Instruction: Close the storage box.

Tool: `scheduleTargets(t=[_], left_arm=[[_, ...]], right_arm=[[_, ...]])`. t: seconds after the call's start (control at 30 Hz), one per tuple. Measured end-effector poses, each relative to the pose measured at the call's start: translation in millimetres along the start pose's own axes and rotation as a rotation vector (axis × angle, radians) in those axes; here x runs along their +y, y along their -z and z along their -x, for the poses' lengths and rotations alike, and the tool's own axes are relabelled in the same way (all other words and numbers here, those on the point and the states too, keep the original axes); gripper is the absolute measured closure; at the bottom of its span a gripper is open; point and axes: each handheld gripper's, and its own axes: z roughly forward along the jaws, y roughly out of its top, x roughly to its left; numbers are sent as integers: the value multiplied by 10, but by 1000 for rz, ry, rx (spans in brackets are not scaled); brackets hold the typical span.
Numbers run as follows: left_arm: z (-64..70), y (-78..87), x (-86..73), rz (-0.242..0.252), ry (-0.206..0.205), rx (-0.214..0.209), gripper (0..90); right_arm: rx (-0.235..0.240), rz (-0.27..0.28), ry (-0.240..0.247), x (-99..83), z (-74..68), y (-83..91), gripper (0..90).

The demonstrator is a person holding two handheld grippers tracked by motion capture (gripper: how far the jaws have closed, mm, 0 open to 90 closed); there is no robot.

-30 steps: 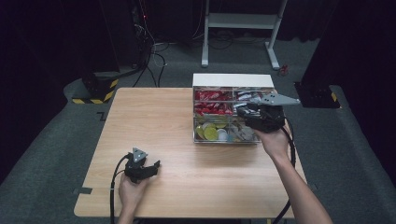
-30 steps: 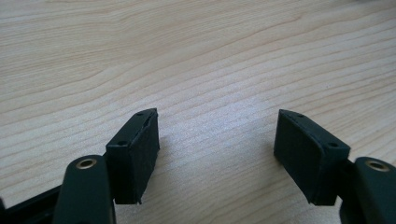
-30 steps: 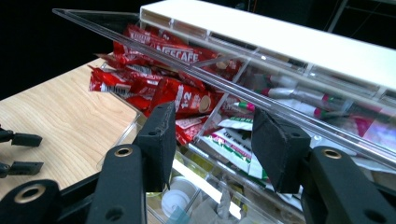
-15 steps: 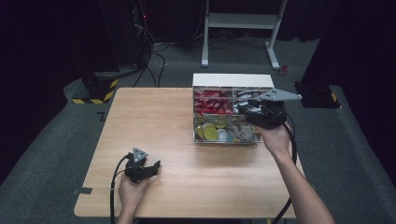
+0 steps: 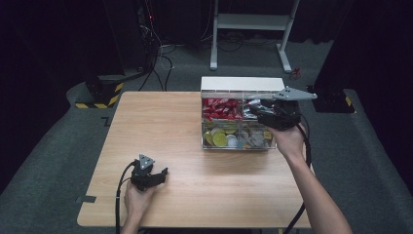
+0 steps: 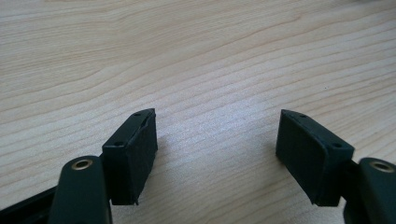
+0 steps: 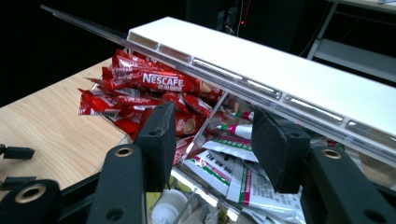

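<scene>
A clear compartment box (image 5: 209, 139) with a white back wall (image 7: 261, 60) stands at the table's far right. Its far left section holds red Nescafe sachets (image 7: 154, 81), the far right one white and green sachets (image 7: 233, 172), and the near sections yellow and white round pods (image 5: 220, 139). My right gripper (image 5: 255, 113) hovers open over the far right section (image 7: 212, 135), with nothing between its pads. My left gripper (image 5: 163, 173) rests near the table's front left, open over bare wood (image 6: 215, 135).
The wooden table (image 5: 160, 122) is bare left of the box. Beyond its far edge are a white stand (image 5: 253, 22), cables on the floor (image 5: 156, 58) and a yellow-black striped base (image 5: 104, 92).
My right gripper has moved away from the near right section towards the far side of the box. The left gripper has stayed still.
</scene>
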Motion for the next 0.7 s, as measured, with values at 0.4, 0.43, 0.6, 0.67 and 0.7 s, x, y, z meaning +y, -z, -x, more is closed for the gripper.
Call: scheduleTargets(t=[0.4,0.43,0.6,0.67,0.7], left_arm=[[-16,-6,14,-5,3,-12,272],[-16,-6,14,-5,12,-15,272],[-28,-1,67,-16,13,-24,269],[-18,12,101,-5,6,-30,277],[-11,20,122,0,5,-35,278]], right_arm=[[-7,9,-4,47,43,-2,504],[-8,9,-5,48,46,-5,504],[-9,15,-13,54,51,-11,504],[-9,11,-14,56,59,-11,504],[-10,13,-14,56,62,-11,504]])
